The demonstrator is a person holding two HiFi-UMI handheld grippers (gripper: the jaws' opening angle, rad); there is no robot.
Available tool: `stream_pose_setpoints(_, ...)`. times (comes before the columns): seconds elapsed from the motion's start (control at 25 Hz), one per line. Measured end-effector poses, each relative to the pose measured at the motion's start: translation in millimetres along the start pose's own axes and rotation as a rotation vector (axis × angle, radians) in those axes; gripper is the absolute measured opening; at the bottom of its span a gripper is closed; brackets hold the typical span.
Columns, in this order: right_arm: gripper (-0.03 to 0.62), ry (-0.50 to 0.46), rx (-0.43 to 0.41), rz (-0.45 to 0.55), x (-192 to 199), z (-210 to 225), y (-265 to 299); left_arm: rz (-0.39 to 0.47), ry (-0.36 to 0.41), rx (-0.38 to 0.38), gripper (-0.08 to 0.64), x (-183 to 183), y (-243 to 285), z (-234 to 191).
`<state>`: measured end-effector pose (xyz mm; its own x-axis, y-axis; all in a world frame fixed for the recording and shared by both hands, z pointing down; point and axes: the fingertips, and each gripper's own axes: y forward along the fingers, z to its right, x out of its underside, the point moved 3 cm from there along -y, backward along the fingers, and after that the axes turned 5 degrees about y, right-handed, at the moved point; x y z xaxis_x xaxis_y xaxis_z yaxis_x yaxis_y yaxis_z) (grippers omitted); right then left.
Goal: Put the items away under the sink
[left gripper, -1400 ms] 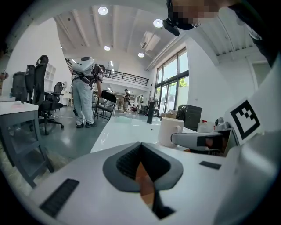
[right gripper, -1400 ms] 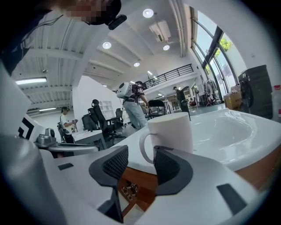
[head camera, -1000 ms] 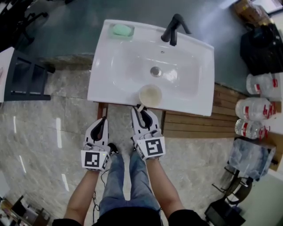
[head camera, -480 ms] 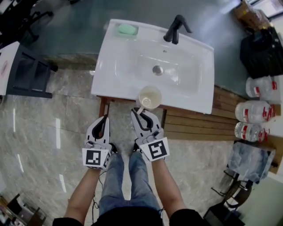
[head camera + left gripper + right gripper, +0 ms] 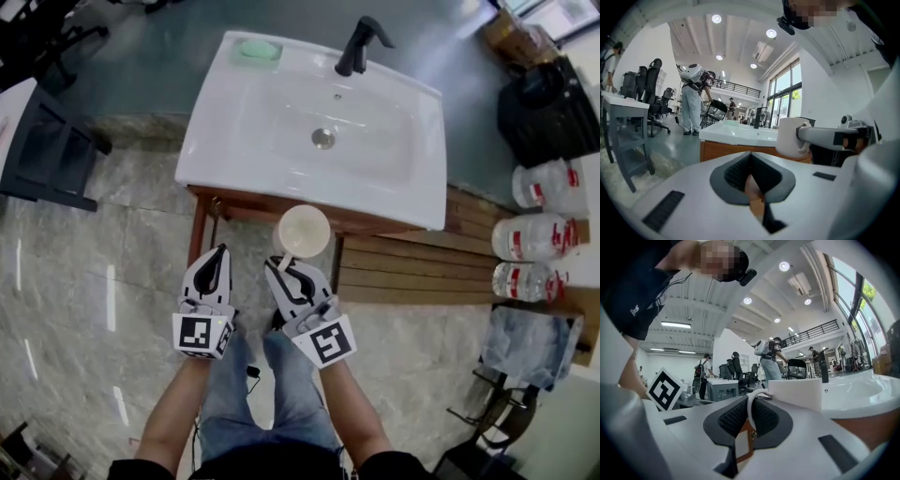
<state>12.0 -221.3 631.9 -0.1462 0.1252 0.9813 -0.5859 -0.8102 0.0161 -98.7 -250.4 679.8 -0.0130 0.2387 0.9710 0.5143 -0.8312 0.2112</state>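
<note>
Start at the left tongs (image 5: 221,250), low in the head view: pads pressed together, nothing between them, idle. Look just beside for the right tongs (image 5: 281,262): pads clamped on the loop handle of a white mug (image 5: 303,231). Confirm the grip in the right gripper view, where the handle sits pinched between the ribbed pads.

Read the mug as upright, mouth up, apparently empty, carried in the air and resting on nothing. Place it just in front of the wooden desk (image 5: 246,204) that carries the sink (image 5: 244,141), roughly level with the basin rim in the left gripper view.

Judge the pickup step complete: mug off every surface and held by the handle. Judge the stowing step not yet done: mug outside the desk frame, not under the basin. Remaining, by estimate: lower the mug, pass it in beneath the sink, set it down, release. Treat the space under the sink as hidden from above by the basin; contents not readable.

Farther back, note the basin bare apart from the drain (image 5: 322,138). Note a green soap bar (image 5: 256,52) on the rear left corner and a black faucet (image 5: 359,45) at the rear rim. Count the soap as a possible second item to stow; not confirmable from the task wording. Disregard the water bottles (image 5: 542,230), well apart at the right.
</note>
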Motion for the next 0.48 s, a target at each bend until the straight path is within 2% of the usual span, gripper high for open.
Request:
stream_pose_setpoints(0.12, 0.032, 0.007, -0.013, -0.016, 36, -1, -15, 0.02, -0.005, 0.003, 0.006, 31, 6, 7)
stream_pose_setpoints(0.48, 0.032, -0.017, -0.048, -0.027, 165, 19, -15, 0.055, 0.065, -0.005, 0.006, 133, 34, 4)
